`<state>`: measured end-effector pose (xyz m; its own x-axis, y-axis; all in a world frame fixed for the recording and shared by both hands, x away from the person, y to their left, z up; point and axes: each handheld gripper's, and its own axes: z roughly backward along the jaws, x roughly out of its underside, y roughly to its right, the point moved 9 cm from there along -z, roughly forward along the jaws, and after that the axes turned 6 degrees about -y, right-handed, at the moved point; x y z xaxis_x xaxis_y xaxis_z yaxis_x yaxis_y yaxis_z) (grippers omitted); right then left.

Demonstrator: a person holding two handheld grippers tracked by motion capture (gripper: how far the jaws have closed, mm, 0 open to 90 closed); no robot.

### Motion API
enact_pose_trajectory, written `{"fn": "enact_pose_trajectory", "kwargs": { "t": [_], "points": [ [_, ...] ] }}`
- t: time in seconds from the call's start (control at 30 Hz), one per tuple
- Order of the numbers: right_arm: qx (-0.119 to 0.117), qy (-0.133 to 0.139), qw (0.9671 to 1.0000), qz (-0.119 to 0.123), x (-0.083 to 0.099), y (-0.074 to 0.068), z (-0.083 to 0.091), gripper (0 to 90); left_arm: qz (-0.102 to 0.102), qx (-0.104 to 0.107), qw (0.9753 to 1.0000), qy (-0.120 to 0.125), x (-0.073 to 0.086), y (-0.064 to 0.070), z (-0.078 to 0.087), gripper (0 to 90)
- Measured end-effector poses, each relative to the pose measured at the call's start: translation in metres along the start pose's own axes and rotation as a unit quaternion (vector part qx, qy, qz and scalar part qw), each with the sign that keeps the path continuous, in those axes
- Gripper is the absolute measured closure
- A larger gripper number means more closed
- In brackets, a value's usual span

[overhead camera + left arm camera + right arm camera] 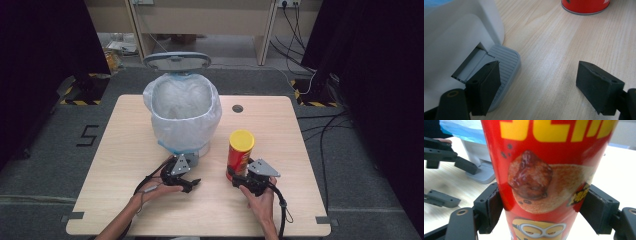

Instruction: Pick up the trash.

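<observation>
A tall red can with a yellow lid stood upright on the bench, just right of a white bin lined with a bag. The bin's lid was up. The right tongs had the can between their two pads, touching or almost touching its sides, low down. I could not tell if they squeezed it yet. The left tongs were wide open and held nothing, with one pad over the bin's grey foot pedal. The can was tall, so a low, loose hold could have let it tip or slip. If the left pad slid off the pedal, the lid might have dropped.
</observation>
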<state>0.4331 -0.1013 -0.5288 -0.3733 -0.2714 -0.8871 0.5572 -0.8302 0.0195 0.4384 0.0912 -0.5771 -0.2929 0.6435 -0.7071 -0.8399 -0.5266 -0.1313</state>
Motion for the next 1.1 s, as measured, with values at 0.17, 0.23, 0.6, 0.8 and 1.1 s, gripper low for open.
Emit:
{"fn": "enact_pose_trajectory", "kwargs": {
  "t": [0.17, 0.23, 0.6, 0.8, 1.1],
  "points": [
    [0.013, 0.028, 0.9995, -0.012, -0.011, 0.005, 0.011, 25.1, 0.000, 0.000, 1.0000, 0.000, 0.000, 0.000, 0.000, 18.8],
    [0.015, 0.031, 0.9993, -0.012, -0.013, 0.007, 0.013, 25.1, 0.000, 0.000, 1.0000, 0.000, 0.000, 0.000, 0.000, 18.8],
    [0.026, 0.045, 0.9984, -0.020, -0.040, 0.018, 0.026, 25.1, 0.000, 0.000, 1.0000, 0.000, 0.000, 0.000, 0.000, 18.8],
    [0.028, 0.048, 0.9983, -0.019, -0.060, 0.021, 0.027, 25.1, 0.001, 0.000, 1.0000, 0.002, 0.000, 0.000, 0.000, 18.9],
    [0.033, 0.053, 0.9981, -0.002, -0.100, 0.025, 0.035, 25.1, 0.001, 0.000, 1.0000, 0.002, 0.000, 0.000, 0.000, 18.9]
  ]
}}
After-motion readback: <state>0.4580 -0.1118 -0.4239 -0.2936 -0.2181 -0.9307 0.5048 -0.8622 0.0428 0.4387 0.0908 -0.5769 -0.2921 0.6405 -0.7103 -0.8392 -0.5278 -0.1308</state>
